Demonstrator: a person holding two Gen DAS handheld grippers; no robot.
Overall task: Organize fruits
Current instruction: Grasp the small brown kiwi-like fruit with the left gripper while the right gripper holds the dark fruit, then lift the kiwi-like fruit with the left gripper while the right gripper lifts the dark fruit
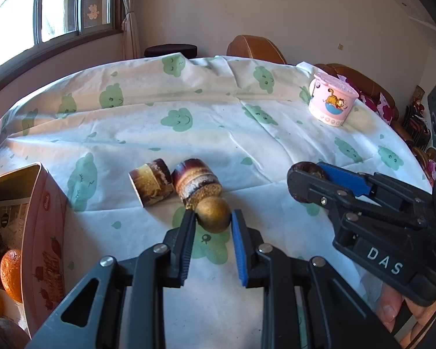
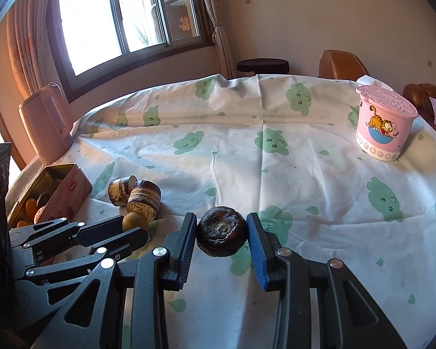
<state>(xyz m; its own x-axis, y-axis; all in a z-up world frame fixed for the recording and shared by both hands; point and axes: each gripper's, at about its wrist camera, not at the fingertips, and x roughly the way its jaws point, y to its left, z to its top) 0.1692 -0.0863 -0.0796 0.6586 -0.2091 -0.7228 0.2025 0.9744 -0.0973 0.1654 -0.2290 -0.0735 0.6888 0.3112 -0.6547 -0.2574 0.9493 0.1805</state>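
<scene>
My left gripper (image 1: pixel 212 221) squeezes the small round brown fruit (image 1: pixel 213 214) and my right gripper (image 2: pixel 221 234) squeezes the dark wrinkled fruit (image 2: pixel 221 230) on the desk (image 2: pixel 276 174); either could slip before reaching the tin box (image 1: pixel 40 203) at nine o'clock.

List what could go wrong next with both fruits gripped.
1. The left tool pinches the round brown fruit only at its fingertips; it might slip out.
2. That fruit touches the sugarcane piece, so lifting may nudge it.
3. The right tool squeezes a dark wrinkled fruit, which could get crushed.
</scene>
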